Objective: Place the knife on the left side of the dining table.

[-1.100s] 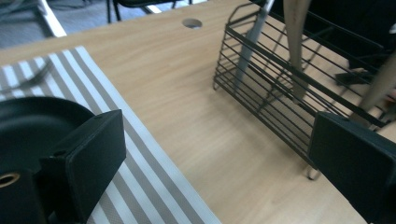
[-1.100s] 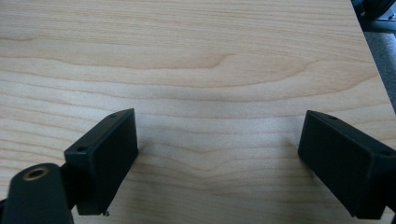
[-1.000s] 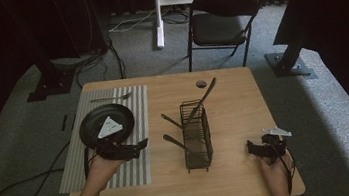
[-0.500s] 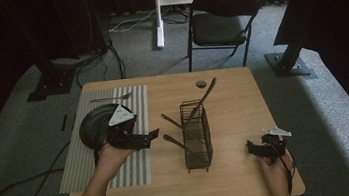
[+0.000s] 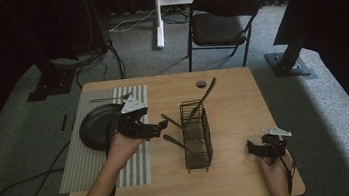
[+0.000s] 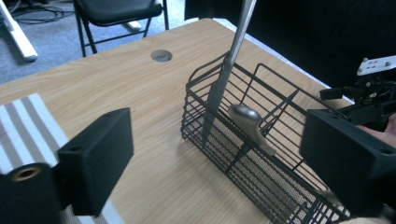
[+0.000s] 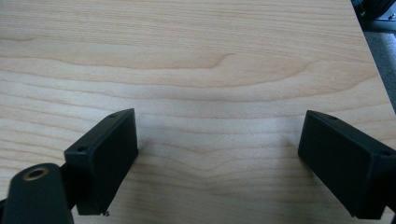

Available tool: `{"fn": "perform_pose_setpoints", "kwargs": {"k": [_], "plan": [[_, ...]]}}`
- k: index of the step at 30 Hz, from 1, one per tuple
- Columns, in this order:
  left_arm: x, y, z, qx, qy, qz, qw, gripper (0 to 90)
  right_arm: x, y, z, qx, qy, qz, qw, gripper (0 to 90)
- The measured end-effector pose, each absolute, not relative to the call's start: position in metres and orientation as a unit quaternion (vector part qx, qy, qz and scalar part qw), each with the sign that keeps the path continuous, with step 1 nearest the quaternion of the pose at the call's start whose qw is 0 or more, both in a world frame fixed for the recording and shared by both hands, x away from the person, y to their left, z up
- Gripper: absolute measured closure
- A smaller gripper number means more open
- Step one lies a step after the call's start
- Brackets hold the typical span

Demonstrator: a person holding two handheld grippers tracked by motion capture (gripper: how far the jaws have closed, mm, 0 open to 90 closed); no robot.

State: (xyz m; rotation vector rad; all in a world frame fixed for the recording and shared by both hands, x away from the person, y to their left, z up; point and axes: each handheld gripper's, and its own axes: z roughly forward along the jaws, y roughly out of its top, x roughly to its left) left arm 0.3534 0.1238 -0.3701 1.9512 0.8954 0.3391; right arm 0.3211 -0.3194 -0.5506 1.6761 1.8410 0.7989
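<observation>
Table (image 5: 232, 96): light wood grain, rectangular, with a round hole (image 5: 201, 83) near the far edge.
Mat (image 5: 82, 159): grey and white stripes, flat along the left edge of the table.
Pan (image 5: 93, 130): round, dark, lying on the mat toward its far end.
Basket (image 5: 198, 140): black wire with fine mesh at the bottom, upright near the middle of the table; holds a long metal utensil (image 5: 205, 99) leaning out over the far rim and two smooth metal handles (image 5: 175, 143) poking out the left side.
Left gripper (image 5: 158, 126): raised over the mat's right edge, just left of the basket, jaws spread wide, nothing between them.
Right gripper (image 5: 253, 150): low near the table's near right corner, well right of the basket, jaws wide apart over bare wood.
</observation>
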Motion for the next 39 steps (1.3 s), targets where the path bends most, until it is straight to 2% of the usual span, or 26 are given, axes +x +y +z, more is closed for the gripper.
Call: {"fn": "perform_pose_setpoints", "kwargs": {"k": [3,5,7,8,10,15,18,23,28,33,39], "plan": [[0.358,0.119,-0.37,0.792,0.373,0.132,0.465,16.0,0.321,-0.319,-0.551,0.619,0.68,0.295,0.26,11.1],[0.359,0.118,-0.371,0.791,0.374,0.121,0.469,27.0,0.321,-0.319,-0.551,0.619,0.68,0.295,0.26,11.2],[0.359,0.118,-0.371,0.791,0.374,0.121,0.469,28.7,0.321,-0.319,-0.551,0.619,0.68,0.295,0.26,11.2],[0.36,0.117,-0.374,0.793,0.375,0.11,0.466,35.1,0.321,-0.319,-0.551,0.619,0.68,0.295,0.26,11.3],[0.36,0.117,-0.374,0.791,0.378,0.11,0.468,37.8,0.321,-0.319,-0.551,0.619,0.68,0.295,0.261,11.2],[0.359,0.115,-0.376,0.789,0.383,0.114,0.467,51.9,0.321,-0.319,-0.551,0.619,0.68,0.295,0.26,11.6],[0.358,0.114,-0.376,0.789,0.378,0.109,0.472,57.6,0.321,-0.319,-0.551,0.619,0.68,0.295,0.26,11.6],[0.358,0.114,-0.374,0.789,0.375,0.086,0.479,72.0,0.321,-0.319,-0.551,0.619,0.68,0.295,0.26,11.7],[0.357,0.113,-0.371,0.794,0.367,0.083,0.477,73.0,0.321,-0.319,-0.551,0.619,0.68,0.295,0.26,11.7],[0.353,0.112,-0.366,0.793,0.349,0.064,0.495,80.9,0.321,-0.319,-0.551,0.619,0.68,0.295,0.26,11.7],[0.346,0.1,-0.359,0.801,0.32,0.056,0.503,83.5,0.321,-0.32,-0.551,0.618,0.68,0.295,0.261,11.7]]}}
